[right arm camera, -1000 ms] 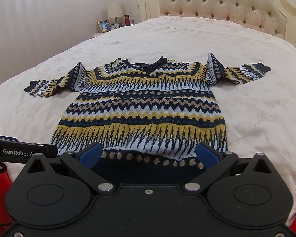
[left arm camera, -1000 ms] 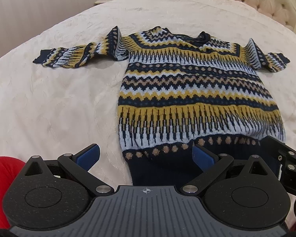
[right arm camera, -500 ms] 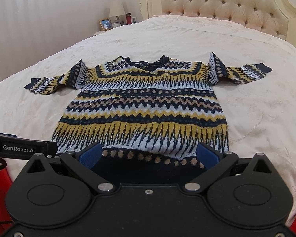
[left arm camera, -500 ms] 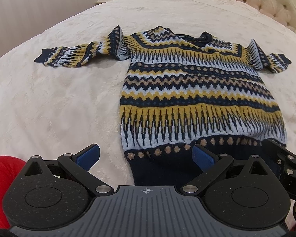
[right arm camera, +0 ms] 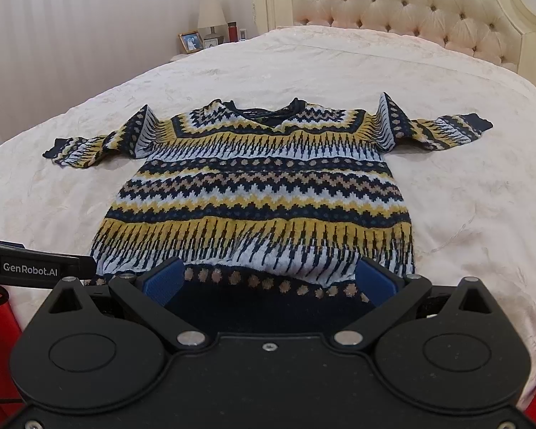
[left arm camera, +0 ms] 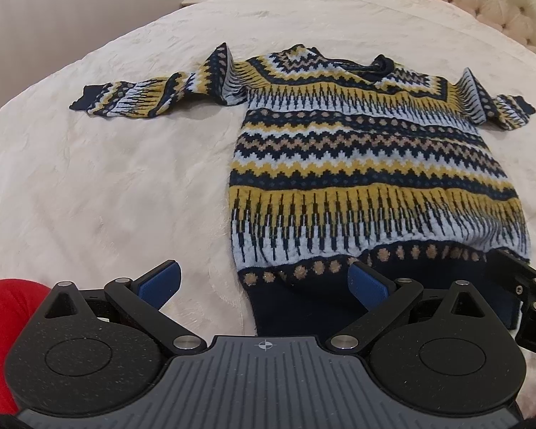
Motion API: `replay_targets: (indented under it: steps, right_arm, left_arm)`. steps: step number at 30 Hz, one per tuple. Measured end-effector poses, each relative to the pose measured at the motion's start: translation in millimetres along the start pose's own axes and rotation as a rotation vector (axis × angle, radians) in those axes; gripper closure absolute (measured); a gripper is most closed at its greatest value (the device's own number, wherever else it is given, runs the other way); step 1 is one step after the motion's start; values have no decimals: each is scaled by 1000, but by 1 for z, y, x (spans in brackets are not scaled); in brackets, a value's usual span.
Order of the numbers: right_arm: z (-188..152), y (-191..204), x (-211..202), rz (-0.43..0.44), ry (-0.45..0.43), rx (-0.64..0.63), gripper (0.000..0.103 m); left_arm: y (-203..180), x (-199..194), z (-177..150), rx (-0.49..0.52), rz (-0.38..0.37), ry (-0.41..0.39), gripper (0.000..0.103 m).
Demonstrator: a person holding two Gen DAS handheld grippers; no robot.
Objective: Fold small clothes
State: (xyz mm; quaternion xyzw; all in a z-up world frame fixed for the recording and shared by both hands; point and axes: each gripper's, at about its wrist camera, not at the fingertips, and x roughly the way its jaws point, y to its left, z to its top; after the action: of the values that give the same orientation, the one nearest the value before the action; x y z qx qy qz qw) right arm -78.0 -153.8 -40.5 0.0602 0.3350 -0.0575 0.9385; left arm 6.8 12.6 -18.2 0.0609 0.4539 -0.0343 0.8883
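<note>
Fuzzy knit sweater (right arm camera: 257,193), matt bedspread (right arm camera: 464,178)

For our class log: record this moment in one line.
sweater flat on bed | left gripper open | right gripper open | unfolded

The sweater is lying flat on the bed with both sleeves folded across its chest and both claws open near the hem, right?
Not quite. The sweater lies flat on the bed, but both sleeves are spread outward, as the right wrist view shows. Both the left claw and the right claw are open near the hem.
</note>
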Motion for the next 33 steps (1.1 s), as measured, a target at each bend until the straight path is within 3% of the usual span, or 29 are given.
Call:
replay_targets:
  steps: [33]
  right_arm:
    - [-2, 8, 17, 35, 47, -13, 1]
  left_arm:
    - [4, 15, -1, 0, 2, 33, 2]
